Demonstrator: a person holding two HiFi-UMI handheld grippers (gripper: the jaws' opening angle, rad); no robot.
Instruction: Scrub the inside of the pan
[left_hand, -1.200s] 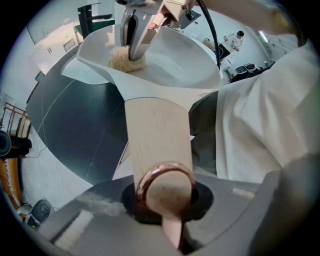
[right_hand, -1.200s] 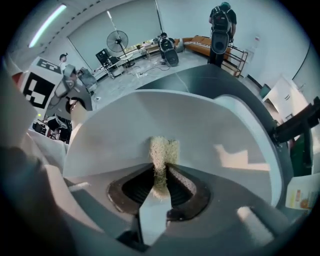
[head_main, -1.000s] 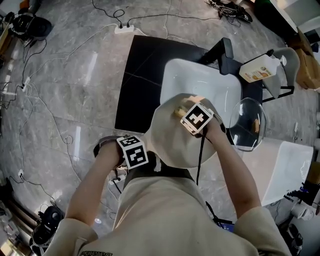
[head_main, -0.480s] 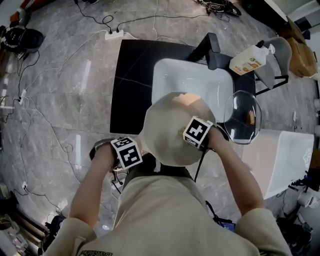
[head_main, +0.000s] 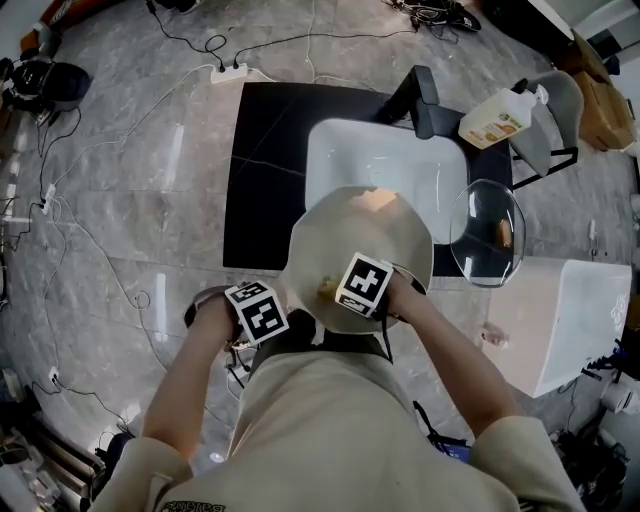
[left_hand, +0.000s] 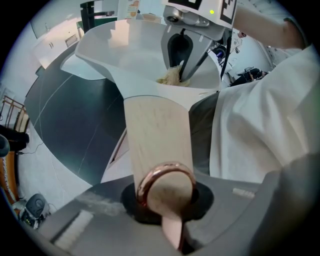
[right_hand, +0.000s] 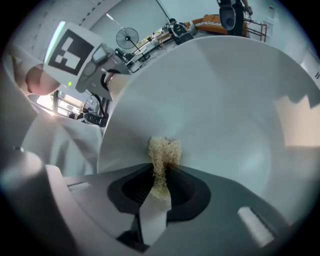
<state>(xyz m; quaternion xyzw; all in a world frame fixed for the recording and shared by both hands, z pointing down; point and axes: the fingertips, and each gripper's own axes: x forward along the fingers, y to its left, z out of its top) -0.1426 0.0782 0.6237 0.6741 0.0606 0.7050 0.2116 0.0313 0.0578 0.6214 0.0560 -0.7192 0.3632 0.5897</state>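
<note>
By the sink, left fingers pinching pan handle, right fingers pinching scrubber (pressed inside pan).

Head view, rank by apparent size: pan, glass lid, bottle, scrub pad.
1. pan, clearly largest, even partly covered.
2. glass lid.
3. bottle; it sits farther from the camera, so its true size is unsure.
4. scrub pad; only a small tuft shows, so this ranks the visible part.

One pan, one scrubber, two grippers, one sink, one lid, one bottle
</note>
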